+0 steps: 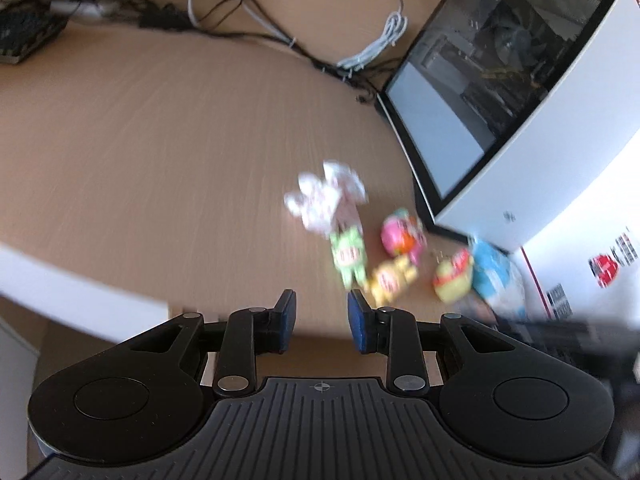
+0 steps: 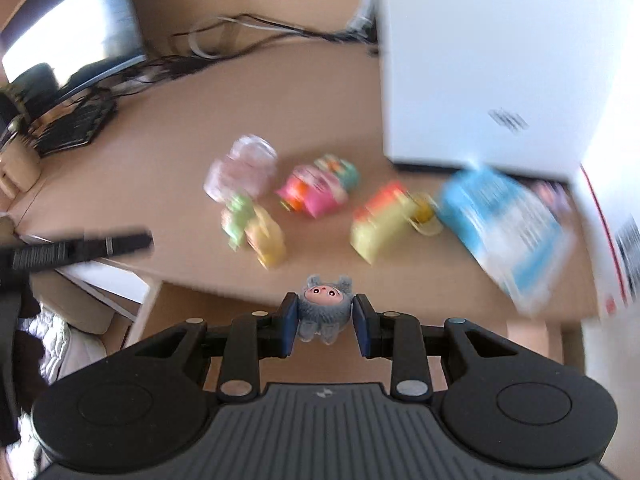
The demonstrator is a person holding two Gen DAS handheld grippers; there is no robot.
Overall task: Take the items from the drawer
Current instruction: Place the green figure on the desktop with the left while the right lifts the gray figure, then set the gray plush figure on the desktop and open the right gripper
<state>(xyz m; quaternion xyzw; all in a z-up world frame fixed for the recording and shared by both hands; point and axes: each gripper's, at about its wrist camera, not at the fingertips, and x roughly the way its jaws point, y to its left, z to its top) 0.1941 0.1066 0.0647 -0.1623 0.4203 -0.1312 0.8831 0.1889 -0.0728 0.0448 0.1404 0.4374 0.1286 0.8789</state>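
My right tongs [image 2: 325,322] pinch a small grey furry figure [image 2: 324,309] by its sides, pink face up, carried just off the near edge of the surface [image 2: 168,152]. My left tongs [image 1: 321,322] are spread with nothing between the pads, hovering over the same near edge. Already out on the surface, toward its right side: a pale pink-white toy [image 2: 240,168], a green toy [image 2: 238,216] touching a yellow one [image 2: 267,236], a pink and orange toy [image 2: 316,188], a yellow-green toy with a red top [image 2: 380,224], and a blue packet [image 2: 504,224] lying against the white computer case [image 2: 480,60]. Both views are smeared by motion, so details of those toys cannot be made out. The drawer itself I cannot identify with any certainty; a pale compartment shows below the left end of the near edge. Risks, as I judge them: the figure is soft and round, held only at its flanks, and could squirm out on a quick swing. Released too near the edge, it may roll off. Set down among the crowded toys, it could knock the yellow one over. My left tongs could sweep the green toy if lowered blind.
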